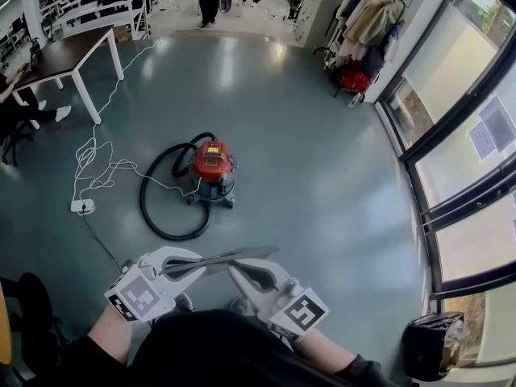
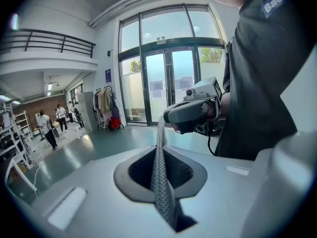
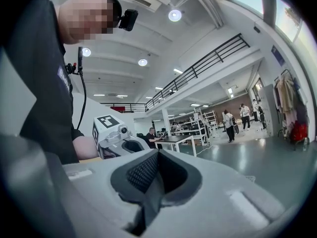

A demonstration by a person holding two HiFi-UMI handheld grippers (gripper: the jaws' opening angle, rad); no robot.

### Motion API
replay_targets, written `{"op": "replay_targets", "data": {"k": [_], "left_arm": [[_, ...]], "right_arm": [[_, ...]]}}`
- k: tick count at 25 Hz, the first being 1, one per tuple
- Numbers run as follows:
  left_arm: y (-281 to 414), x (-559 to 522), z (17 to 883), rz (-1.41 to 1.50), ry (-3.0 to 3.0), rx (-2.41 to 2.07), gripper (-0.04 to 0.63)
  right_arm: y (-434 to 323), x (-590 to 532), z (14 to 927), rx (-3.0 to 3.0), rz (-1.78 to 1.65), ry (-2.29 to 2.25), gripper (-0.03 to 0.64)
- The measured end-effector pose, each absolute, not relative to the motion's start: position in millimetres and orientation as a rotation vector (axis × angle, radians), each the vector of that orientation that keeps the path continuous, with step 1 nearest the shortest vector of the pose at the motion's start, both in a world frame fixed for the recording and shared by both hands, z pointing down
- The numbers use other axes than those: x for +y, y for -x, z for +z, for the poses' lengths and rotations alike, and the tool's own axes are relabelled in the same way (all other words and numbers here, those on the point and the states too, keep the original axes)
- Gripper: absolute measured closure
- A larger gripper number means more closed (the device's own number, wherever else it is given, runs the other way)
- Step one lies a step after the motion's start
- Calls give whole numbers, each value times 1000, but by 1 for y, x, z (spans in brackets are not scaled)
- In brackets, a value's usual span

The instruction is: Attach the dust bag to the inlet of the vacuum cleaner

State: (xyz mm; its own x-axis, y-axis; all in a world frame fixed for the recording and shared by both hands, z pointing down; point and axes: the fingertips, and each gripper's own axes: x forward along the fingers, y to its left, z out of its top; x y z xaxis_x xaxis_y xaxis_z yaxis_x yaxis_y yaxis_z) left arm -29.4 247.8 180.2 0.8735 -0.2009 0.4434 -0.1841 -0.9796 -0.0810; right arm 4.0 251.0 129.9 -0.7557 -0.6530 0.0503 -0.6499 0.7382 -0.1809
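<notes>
The red vacuum cleaner [image 1: 213, 166] stands on the grey floor ahead of me, with its black hose [image 1: 161, 208] looped to its left. Low in the head view, both grippers hold a flat grey dust bag [image 1: 219, 260] stretched between them at waist height. My left gripper [image 1: 196, 267] is shut on one end; in the left gripper view the bag's mesh edge [image 2: 159, 167] runs from the jaws up to the right gripper [image 2: 192, 114]. My right gripper [image 1: 242, 272] is shut on the other end. In the right gripper view the left gripper [image 3: 115, 135] faces it closely.
A white cable and power strip [image 1: 83, 206] lie on the floor left of the vacuum. Further off stands a dark table [image 1: 64, 55], with a seated person [image 1: 20, 107] at its left. A coat rack [image 1: 359, 22], glass doors [image 1: 476, 135] and a black bag [image 1: 431, 345] line the right.
</notes>
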Motion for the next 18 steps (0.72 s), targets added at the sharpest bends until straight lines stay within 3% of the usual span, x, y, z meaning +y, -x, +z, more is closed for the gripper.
{"op": "replay_targets", "data": {"k": [18], "left_arm": [[-28, 222, 191, -763, 2989, 444, 554]], "right_arm": [[-72, 230, 144, 2961, -301, 1004, 624]]}}
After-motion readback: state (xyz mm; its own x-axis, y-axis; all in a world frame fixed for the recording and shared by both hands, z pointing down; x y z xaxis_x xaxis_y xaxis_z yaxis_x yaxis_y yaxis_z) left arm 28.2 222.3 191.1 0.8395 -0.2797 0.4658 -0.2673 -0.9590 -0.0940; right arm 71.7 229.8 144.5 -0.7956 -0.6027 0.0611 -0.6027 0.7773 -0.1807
